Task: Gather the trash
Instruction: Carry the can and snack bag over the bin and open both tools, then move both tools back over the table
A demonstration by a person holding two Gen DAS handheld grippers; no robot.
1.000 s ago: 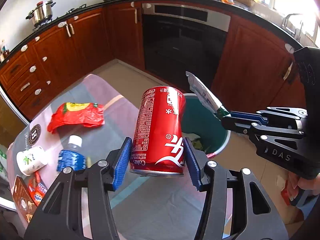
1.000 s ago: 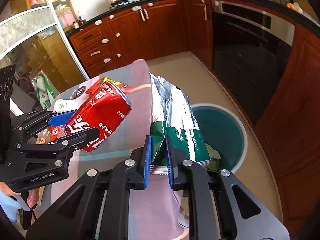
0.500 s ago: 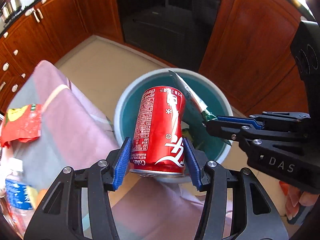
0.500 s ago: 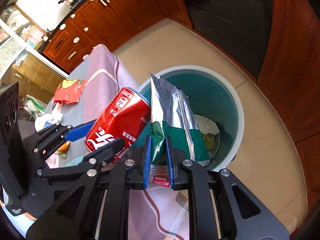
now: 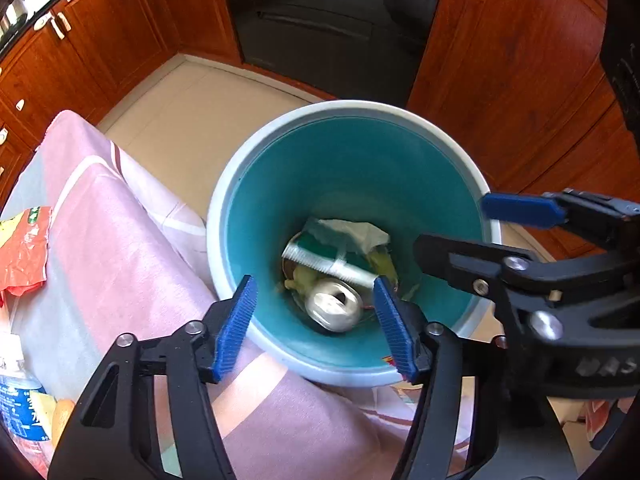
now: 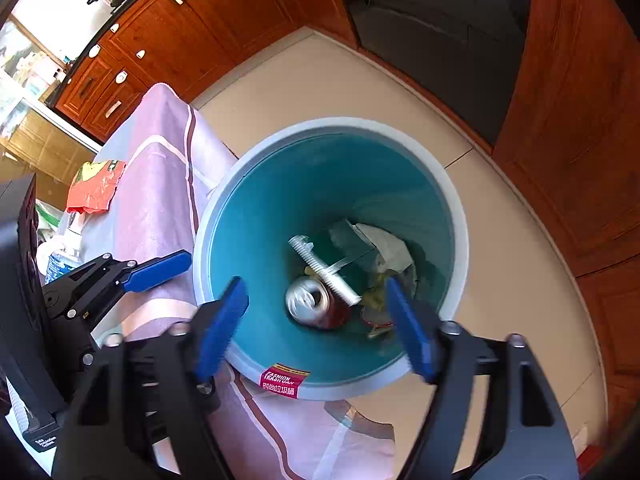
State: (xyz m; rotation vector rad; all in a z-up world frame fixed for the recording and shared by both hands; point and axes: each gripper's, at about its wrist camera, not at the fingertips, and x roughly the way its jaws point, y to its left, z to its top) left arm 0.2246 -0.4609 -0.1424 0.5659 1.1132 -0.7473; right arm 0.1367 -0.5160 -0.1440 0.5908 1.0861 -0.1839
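Both grippers hang over the round teal trash bin (image 5: 240, 216), which stands on the floor just beside the table with the pink cloth (image 5: 120, 248). The left gripper (image 5: 316, 320) points steeply down into the bin; its jaws are opening and nothing is between them. The right gripper (image 6: 316, 320) is also above the bin, on the right side, with its jaws opening wide and empty.

The red can (image 6: 310, 300) lies at the bottom of the bin, its silver top toward us. The green and silver snack bag (image 6: 332, 264) lies there too, partly over the can, next to some crumpled white paper (image 6: 388, 248).

On the table, to the left and farther from the bin, a red wrapper (image 6: 96, 188) lies on the cloth. A water bottle (image 5: 18, 396) lies near the left edge.
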